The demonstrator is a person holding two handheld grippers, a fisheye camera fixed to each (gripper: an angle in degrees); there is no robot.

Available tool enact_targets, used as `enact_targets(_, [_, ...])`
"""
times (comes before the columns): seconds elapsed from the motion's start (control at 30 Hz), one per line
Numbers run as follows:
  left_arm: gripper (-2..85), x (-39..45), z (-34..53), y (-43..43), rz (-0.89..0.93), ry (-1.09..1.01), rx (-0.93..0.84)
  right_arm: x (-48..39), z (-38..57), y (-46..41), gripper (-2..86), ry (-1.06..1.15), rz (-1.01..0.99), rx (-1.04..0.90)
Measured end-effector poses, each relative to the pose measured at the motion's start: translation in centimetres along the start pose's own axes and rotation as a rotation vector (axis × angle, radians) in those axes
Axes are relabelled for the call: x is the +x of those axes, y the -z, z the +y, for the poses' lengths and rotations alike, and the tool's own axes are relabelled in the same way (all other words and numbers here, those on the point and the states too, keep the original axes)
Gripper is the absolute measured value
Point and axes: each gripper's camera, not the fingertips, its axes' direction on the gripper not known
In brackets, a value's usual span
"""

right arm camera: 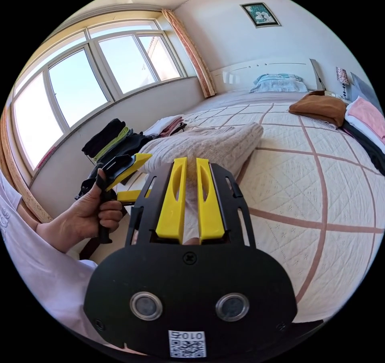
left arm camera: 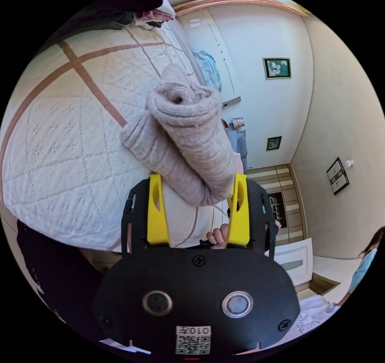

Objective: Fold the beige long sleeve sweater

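The sweater (right arm camera: 208, 144), already a thick folded bundle, lay on the bed (right arm camera: 321, 166), nearer the window side. The left gripper (left arm camera: 199, 186) stood wide apart around its end; the right gripper (right arm camera: 191, 170) was nearly together, gripping nothing. The soft, floppy knit probably needed lifting under its fold.

Left gripper (left arm camera: 198, 186) fingers spread wide; right gripper (right arm camera: 191, 166) fingers nearly closed.

Beige long sleeve sweater (left arm camera: 188, 138) (right arm camera: 208, 144): ribbed knit, folded into a thick rolled bundle, resting on the quilted bedspread (left arm camera: 60, 146). In my left gripper view it extends toward 12 o'clock, rolled end facing the lens.
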Motion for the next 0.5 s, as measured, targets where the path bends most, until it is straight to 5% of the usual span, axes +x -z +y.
enact_targets(0.5, [15.6,-0.6,-0.9,-0.6,0.042,0.064,0.040,-1.2,1.7,1.7,5.7,-0.006,-0.018,-0.004])
